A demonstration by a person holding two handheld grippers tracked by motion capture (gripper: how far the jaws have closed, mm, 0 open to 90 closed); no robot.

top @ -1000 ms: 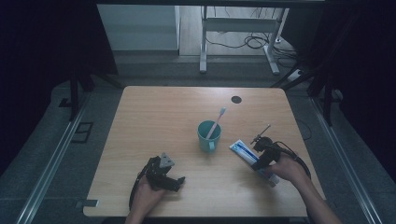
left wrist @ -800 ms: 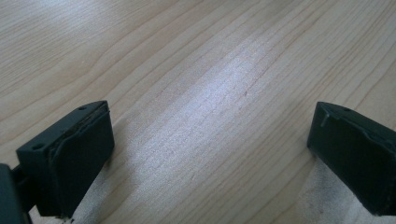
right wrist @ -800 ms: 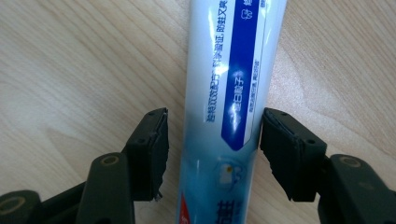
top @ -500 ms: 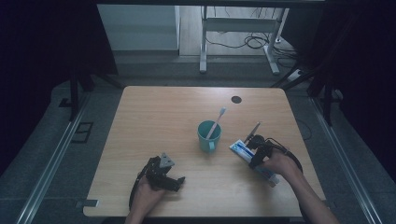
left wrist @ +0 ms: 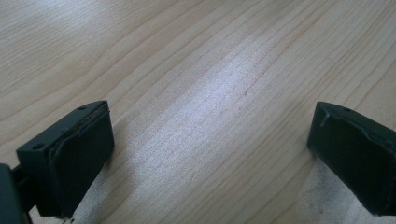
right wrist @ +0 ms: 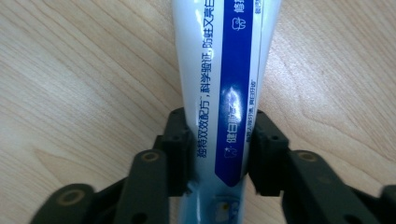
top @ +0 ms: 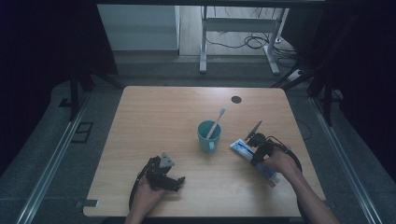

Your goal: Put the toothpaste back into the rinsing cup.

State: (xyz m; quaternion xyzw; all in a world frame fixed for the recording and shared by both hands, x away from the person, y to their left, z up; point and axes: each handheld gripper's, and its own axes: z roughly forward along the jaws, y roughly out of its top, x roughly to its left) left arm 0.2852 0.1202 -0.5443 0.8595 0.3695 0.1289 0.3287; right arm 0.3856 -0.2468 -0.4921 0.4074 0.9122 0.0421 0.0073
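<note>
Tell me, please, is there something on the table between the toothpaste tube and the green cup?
Nothing visible. The right gripper is closed on the toothpaste tube, which lies on the table to the right of the green cup. Only bare wood separates them in the high view. A toothbrush already stands inside the cup.
</note>
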